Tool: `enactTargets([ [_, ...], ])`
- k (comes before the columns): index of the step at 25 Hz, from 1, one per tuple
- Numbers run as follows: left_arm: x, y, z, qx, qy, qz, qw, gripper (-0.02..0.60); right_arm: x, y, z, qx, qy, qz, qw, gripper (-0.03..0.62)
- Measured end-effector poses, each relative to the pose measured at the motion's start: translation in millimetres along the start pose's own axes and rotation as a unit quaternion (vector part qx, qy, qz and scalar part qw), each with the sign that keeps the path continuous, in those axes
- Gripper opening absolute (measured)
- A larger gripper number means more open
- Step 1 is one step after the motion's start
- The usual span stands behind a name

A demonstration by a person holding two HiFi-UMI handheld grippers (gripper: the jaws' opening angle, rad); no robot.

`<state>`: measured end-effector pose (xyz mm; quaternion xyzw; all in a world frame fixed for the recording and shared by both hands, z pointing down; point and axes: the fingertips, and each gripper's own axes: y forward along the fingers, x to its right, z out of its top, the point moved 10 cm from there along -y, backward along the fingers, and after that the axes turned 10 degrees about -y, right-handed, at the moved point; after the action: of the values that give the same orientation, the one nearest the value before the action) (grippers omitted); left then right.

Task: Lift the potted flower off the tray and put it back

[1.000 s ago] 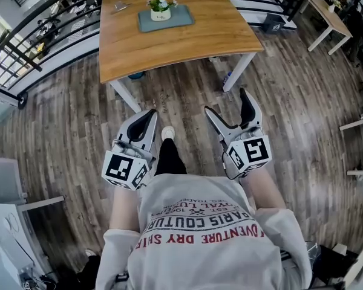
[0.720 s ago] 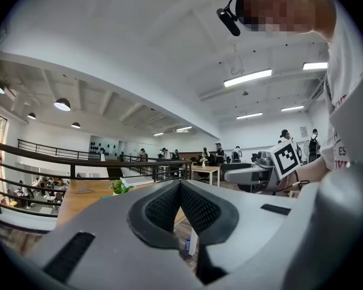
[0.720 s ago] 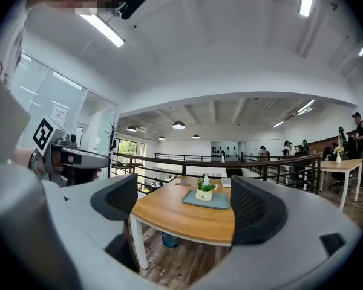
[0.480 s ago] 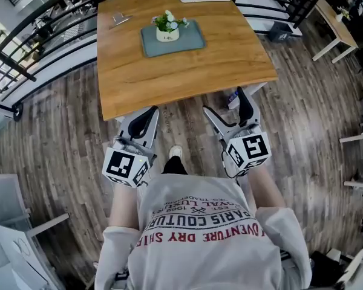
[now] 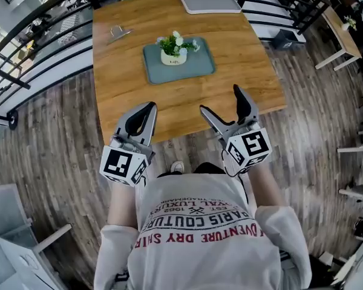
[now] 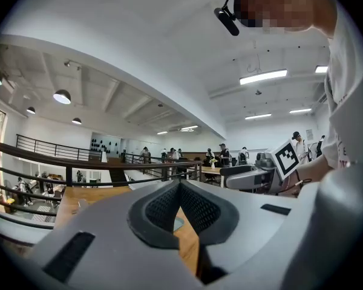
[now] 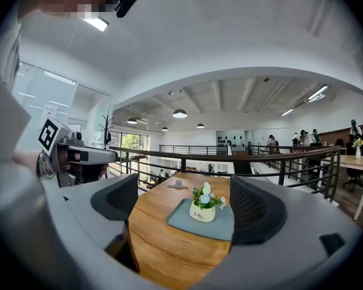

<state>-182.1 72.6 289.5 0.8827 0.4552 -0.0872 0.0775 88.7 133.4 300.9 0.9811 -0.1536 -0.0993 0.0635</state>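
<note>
The potted flower [image 5: 174,48], white and blue blossoms in a small cream pot, stands upright on the grey-green tray [image 5: 196,72], a little toward its far edge. The tray lies flat near the middle of the wooden worktop [image 5: 124,77]. Further back on the worktop there are a metal clip [image 5: 117,32] at the left and a flat grey pad [image 5: 209,0] at the far edge.

Both tongs hover at the near edge of the worktop, well apart from the tray. The left tongs [image 5: 150,109] are clenched, tips meeting, with nothing between them. The right tongs [image 5: 219,100] are released, jaws wide, and hold nothing; in the right gripper view the pot shows in the gap between them, far off and untouched. A black railing [image 5: 42,29] runs behind the worktop.
</note>
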Motion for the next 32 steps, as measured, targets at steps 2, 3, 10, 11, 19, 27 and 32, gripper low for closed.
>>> enactTargets([
  [2, -9, 11, -3, -0.002, -0.007, 0.005, 1.0000, 0.012, 8, 20, -3, -0.011, -0.010, 0.024, 1.000, 0.457],
  [3, -14, 16, -4, -0.004, -0.008, 0.010, 0.9999, 0.012, 13, 31, -5, -0.015, -0.016, 0.037, 0.999, 0.457],
  [10, -38, 55, -5, -0.010, 0.004, 0.086, 0.9962, 0.012, 65, 107, -20, -0.022, -0.026, 0.129, 0.991, 0.457],
  [11, -41, 63, -6, -0.009, 0.002, 0.097, 0.9952, 0.012, 74, 118, -24, -0.026, -0.027, 0.143, 0.989, 0.457],
  [19, -56, 126, -11, -0.007, -0.029, 0.155, 0.9875, 0.012, 129, 215, -48, -0.101, -0.116, 0.307, 0.939, 0.457],
  [27, -78, 165, -34, -0.028, -0.053, 0.204, 0.9772, 0.012, 141, 285, -97, -0.162, -0.149, 0.385, 0.896, 0.468],
  [32, -91, 180, -46, -0.031, -0.061, 0.216, 0.9741, 0.012, 136, 319, -125, -0.195, -0.158, 0.420, 0.872, 0.488],
])
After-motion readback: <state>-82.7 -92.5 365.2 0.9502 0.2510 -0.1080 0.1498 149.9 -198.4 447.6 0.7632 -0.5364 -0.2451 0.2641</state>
